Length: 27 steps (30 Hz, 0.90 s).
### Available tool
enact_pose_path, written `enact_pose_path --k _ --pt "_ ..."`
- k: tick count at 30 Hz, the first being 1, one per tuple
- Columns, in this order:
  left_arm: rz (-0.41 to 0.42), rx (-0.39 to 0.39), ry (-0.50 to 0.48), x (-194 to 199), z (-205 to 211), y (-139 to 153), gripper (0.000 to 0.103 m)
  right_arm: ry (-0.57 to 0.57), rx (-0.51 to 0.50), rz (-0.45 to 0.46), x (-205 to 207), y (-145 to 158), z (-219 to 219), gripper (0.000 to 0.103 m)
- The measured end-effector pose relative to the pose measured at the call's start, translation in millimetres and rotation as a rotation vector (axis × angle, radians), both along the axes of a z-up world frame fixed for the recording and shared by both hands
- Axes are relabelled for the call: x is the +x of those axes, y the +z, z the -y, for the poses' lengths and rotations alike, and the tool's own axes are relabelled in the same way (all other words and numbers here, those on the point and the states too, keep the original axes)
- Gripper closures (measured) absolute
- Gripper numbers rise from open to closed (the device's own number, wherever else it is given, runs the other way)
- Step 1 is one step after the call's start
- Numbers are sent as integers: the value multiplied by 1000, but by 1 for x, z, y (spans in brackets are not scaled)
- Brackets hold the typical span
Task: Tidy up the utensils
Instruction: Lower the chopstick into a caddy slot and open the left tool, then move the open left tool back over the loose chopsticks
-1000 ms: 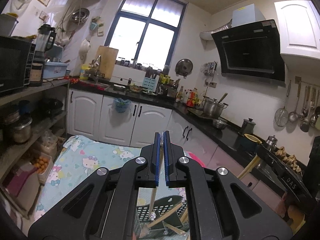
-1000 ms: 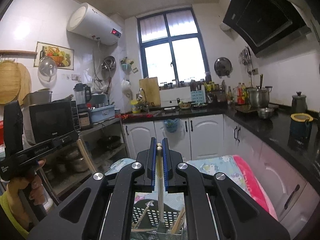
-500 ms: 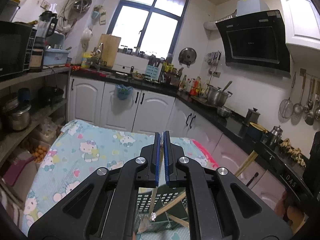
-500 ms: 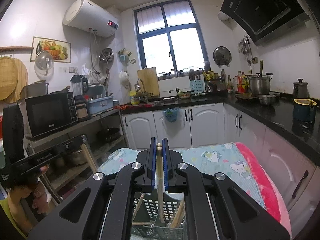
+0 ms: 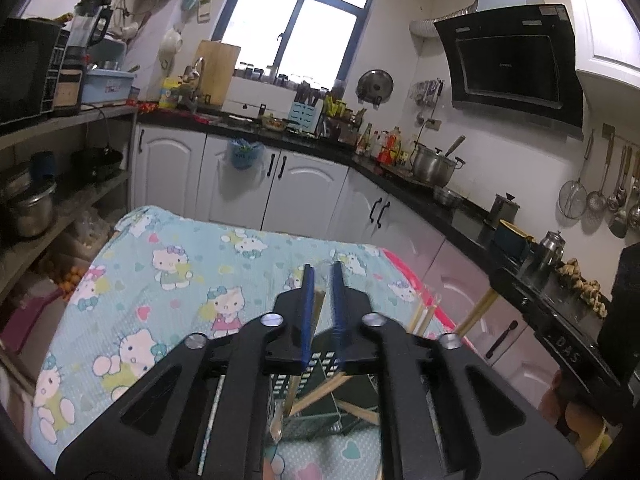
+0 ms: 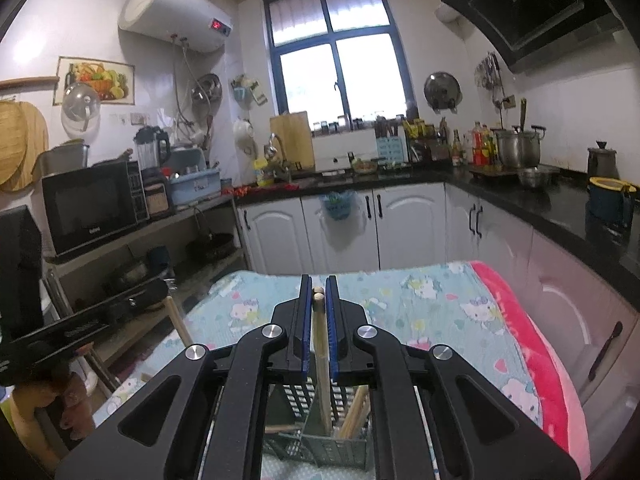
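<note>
Hello Kitty figures cover the tablecloth [image 5: 168,280]. Left gripper [image 5: 321,280] is opening, chopstick [image 5: 316,312] loose between; right gripper [image 6: 319,292] is opening around chopsticks [image 6: 320,344] standing in the caddy [image 6: 336,444].

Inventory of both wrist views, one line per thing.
utensil basket: 1, dark green, slotted, on the table below both grippers
chopsticks: 1 pair, pale wood, upright between the right jaws, lower ends in the basket
wooden stick: 1, pale, between the left jaws, running down into the basket
tablecloth: 1, light blue with cartoon cats
blanket: 1, pink, on the table's right edge
microwave: 1, black, shelf on the left
water heater: 1, white, on the wall
range hood: 1, black
steel pot: 1, on the counter
left hand-held gripper: black, blue pads, jaws opening
right hand-held gripper: black, blue pads, jaws opening
</note>
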State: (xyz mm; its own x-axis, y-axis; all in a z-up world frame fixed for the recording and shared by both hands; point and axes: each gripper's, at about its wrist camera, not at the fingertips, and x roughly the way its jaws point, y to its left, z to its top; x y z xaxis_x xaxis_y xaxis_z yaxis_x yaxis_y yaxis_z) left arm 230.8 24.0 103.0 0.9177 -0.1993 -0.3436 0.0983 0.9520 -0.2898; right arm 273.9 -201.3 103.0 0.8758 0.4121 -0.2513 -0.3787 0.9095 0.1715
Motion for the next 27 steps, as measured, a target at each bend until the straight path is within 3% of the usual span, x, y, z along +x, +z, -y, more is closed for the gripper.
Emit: enact_pose_path --k 1,2,6,8,14,16,20,27 --pt "-4 -2 2 -2 -1 -1 79 -2 2 -6 0 -2 1 75" --pt "-7 -6 1 -3 -2 -2 71 -4 6 -12 0 -3 2 72" --pt "-20 -32 7 -8 -8 -3 60 -5 32 -35 -2 -7 9 60" --pt "-20 -52 8 -13 -12 -2 45 -8 42 -34 -5 -6 12 56" --pt "-4 -96 7 -26 -21 3 16 -21 48 -34 -16 -4 19 45" --pt "-1 -110 7 -31 -25 4 11 -22 49 -33 -19 -4 21 42" --pt "6 -114 15 -41 -30 3 11 -24 56 -22 -28 -2 25 36" --pt "-18 -130 10 -55 -34 -5 11 -14 29 -21 -44 -2 26 34"
